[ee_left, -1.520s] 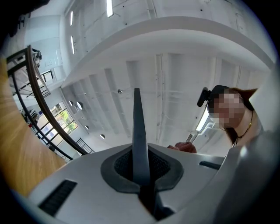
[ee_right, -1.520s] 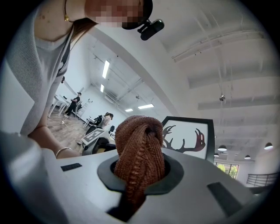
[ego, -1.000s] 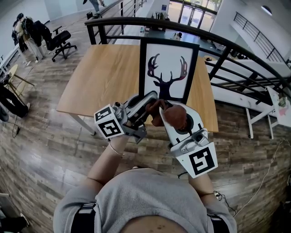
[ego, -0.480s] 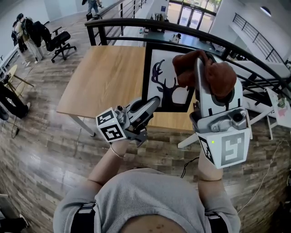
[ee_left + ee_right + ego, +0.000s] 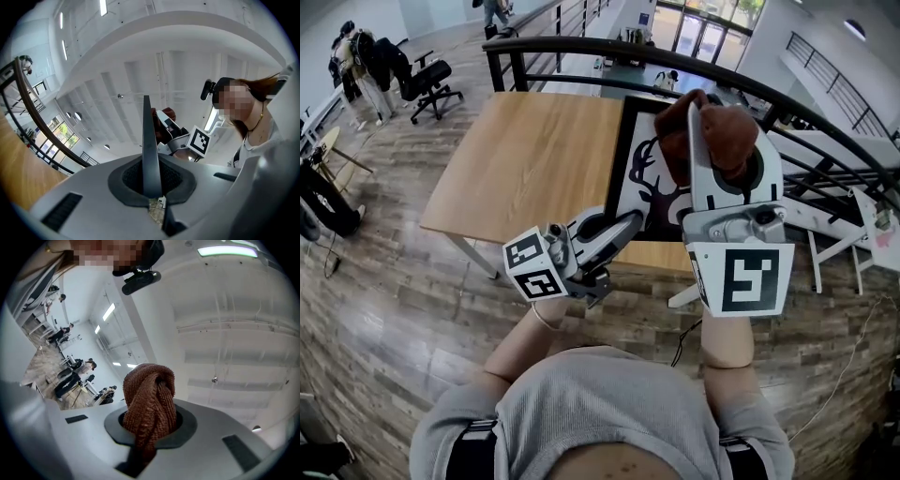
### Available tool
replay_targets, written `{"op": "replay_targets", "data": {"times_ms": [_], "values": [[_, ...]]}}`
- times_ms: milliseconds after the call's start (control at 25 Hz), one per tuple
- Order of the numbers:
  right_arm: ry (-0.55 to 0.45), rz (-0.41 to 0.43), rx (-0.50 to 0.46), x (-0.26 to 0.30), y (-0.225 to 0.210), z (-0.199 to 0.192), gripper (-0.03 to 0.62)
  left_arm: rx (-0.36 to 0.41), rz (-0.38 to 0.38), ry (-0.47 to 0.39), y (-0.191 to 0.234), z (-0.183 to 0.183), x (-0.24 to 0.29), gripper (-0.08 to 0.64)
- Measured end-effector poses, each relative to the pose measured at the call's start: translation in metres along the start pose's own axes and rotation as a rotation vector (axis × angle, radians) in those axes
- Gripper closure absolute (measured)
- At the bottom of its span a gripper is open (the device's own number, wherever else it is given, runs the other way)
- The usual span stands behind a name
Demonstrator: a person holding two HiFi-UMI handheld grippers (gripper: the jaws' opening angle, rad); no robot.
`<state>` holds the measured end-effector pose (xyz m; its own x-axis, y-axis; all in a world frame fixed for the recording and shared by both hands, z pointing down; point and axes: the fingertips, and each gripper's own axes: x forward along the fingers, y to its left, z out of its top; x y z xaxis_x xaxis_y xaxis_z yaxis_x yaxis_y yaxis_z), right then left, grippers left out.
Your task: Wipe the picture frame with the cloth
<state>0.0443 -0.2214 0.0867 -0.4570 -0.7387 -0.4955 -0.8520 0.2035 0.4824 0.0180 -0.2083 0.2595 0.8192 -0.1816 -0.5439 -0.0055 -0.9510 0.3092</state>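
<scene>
The black picture frame (image 5: 645,187) with a deer silhouette leans over the near right part of the wooden table (image 5: 525,159). My left gripper (image 5: 630,223) is shut on its lower left edge. In the left gripper view that edge shows as a thin dark blade (image 5: 147,145) clamped between the jaws. My right gripper (image 5: 698,117) is raised in front of the frame's upper right and is shut on a bunched brown cloth (image 5: 717,131). The cloth (image 5: 150,411) bulges out between the jaws and hides part of the picture.
A black curved railing (image 5: 581,45) runs behind the table, with a drop beyond it. An office chair (image 5: 431,80) and a person (image 5: 347,52) are at the far left. Wood floor surrounds the table.
My right gripper rose with the cloth from beside the left gripper to in front of the frame's upper right and rolled. The frame now sits further right in view. The left gripper barely moved.
</scene>
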Motion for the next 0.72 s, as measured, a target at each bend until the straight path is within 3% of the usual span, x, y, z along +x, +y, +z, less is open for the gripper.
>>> {"op": "replay_targets", "data": {"times_ms": [720], "values": [[0.059, -0.010, 0.020, -0.018, 0.021, -0.031, 0.546, -0.020, 0.018, 0.000, 0.005, -0.004, -0.002, 0.540]]}}
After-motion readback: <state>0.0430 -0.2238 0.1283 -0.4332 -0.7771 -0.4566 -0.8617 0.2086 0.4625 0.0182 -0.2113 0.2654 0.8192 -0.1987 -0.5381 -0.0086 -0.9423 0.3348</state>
